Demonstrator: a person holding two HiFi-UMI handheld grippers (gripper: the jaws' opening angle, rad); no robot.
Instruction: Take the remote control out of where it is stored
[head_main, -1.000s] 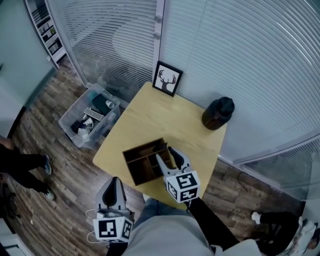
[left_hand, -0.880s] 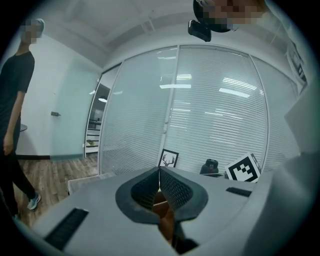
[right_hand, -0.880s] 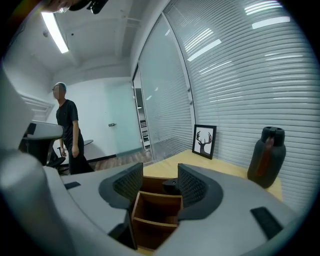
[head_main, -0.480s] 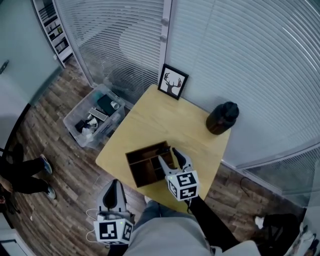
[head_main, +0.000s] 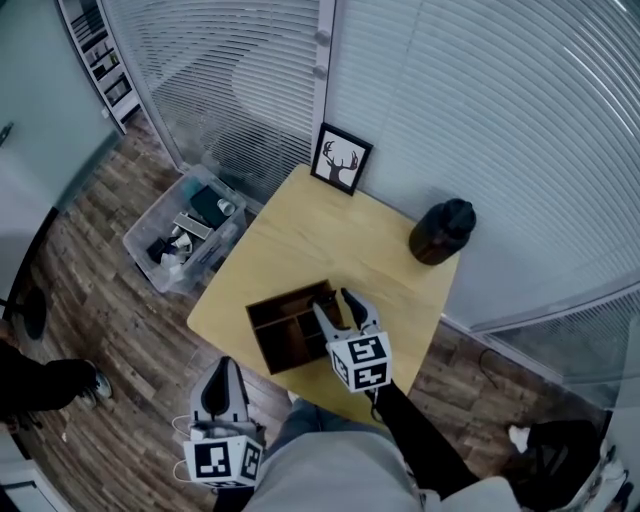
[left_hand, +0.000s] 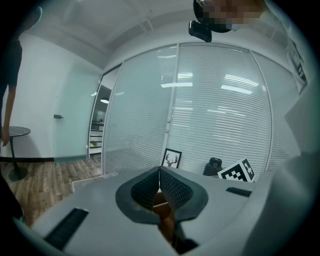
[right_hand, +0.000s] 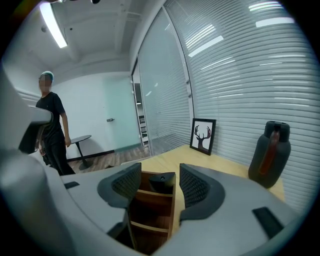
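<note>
The left gripper (head_main: 224, 372) stays low off the table's near edge, jaws pressed together on nothing, and takes no part in the work. To its right, the right gripper (head_main: 342, 308) has just been opening its jaws. They now stand as wide apart as they go, over the right-hand end of the wooden organiser box (head_main: 283, 332). The remote control (right_hand: 161, 182) stands upright in the far compartment of that box. Its dark top shows between the open jaws but is not yet touched, so nothing is held. This reads as the set-up for the grasp: the jaws look wide enough to pass either side of the remote, which still has to be pinched and lifted.

On the floor at the left sits a clear plastic bin (head_main: 150, 225), well apart from the work. The box lies close to the near edge of the table (head_main: 330, 235), so a hard pull toward the person could drag it off. Straight up is free. The framed deer picture (head_main: 340, 159) at the far edge and the dark jug (head_main: 440, 231) at the right edge are both well clear.
</note>
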